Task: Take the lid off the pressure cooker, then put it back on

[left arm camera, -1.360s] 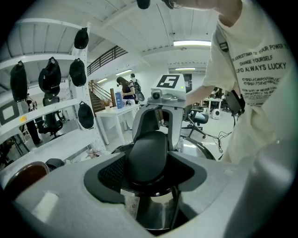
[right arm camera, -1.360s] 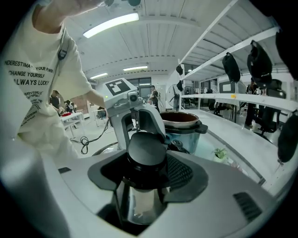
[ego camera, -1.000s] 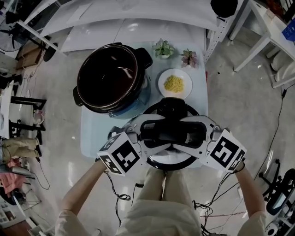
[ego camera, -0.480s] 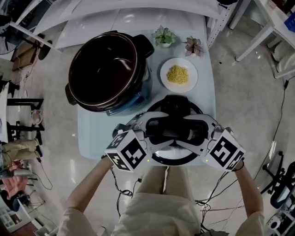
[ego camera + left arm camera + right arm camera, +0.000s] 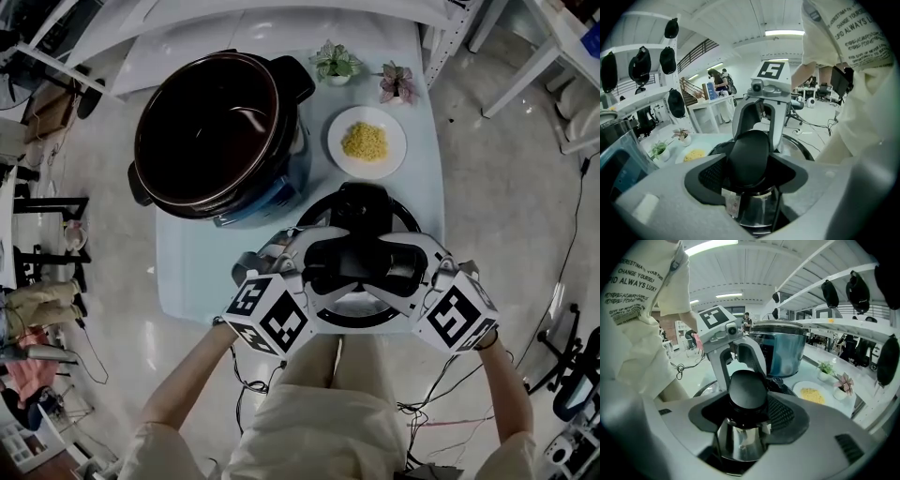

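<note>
Head view: left gripper (image 5: 317, 265) and right gripper (image 5: 410, 269) facing each other above the near edge of the bench (image 5: 192, 267), both clamped on the black handle (image 5: 361, 262) of the lid (image 5: 364, 200). Beyond the jaws, the open pressure cooker (image 5: 211, 122), a plate of yellow grains (image 5: 367, 142) and two potted plants (image 5: 335, 62).

Left gripper view: jaws set wide, pressed to either side of the handle, steel lid just beneath. Plate and plants off to the left of the jaws.

Right gripper view: likewise a wide hold on the handle, lid below. Cooker beyond the jaws, plate and plants to their right.
</note>
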`<state>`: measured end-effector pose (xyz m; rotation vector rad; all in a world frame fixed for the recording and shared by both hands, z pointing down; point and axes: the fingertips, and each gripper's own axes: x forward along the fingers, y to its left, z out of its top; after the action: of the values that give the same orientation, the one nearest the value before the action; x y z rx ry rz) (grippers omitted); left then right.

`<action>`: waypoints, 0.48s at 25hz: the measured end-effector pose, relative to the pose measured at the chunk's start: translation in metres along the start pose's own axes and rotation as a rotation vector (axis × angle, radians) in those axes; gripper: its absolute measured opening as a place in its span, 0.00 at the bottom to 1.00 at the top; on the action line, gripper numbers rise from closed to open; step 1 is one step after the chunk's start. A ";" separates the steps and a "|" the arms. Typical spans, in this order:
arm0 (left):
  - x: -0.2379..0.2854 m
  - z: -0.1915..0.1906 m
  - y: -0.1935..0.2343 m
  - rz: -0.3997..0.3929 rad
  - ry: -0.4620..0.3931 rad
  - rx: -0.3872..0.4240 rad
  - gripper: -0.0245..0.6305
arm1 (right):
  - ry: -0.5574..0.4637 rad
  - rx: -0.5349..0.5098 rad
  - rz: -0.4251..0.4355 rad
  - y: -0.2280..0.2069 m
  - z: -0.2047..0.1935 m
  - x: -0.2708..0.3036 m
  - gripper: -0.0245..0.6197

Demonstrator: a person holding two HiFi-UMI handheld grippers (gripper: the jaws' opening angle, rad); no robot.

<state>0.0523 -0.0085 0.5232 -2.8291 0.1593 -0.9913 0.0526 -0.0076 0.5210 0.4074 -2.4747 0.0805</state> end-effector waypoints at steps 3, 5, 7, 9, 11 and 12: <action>0.003 -0.004 -0.003 0.010 0.008 0.012 0.48 | 0.013 -0.023 -0.012 0.002 -0.005 0.002 0.44; 0.005 -0.005 -0.005 0.016 0.009 0.016 0.48 | 0.019 -0.036 -0.018 0.003 -0.008 0.003 0.44; 0.006 -0.005 -0.007 0.021 0.011 0.024 0.48 | 0.026 -0.041 -0.020 0.004 -0.010 0.003 0.44; 0.008 -0.005 -0.009 0.025 0.010 0.029 0.48 | 0.032 -0.043 -0.022 0.006 -0.013 0.003 0.44; 0.009 -0.005 -0.010 0.029 0.005 0.026 0.48 | 0.030 -0.043 -0.025 0.006 -0.016 0.003 0.44; 0.010 -0.005 -0.010 0.031 0.002 0.023 0.48 | 0.026 -0.043 -0.025 0.006 -0.016 0.004 0.44</action>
<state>0.0571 -0.0010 0.5347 -2.7965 0.1894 -0.9830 0.0575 -0.0003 0.5365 0.4158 -2.4406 0.0221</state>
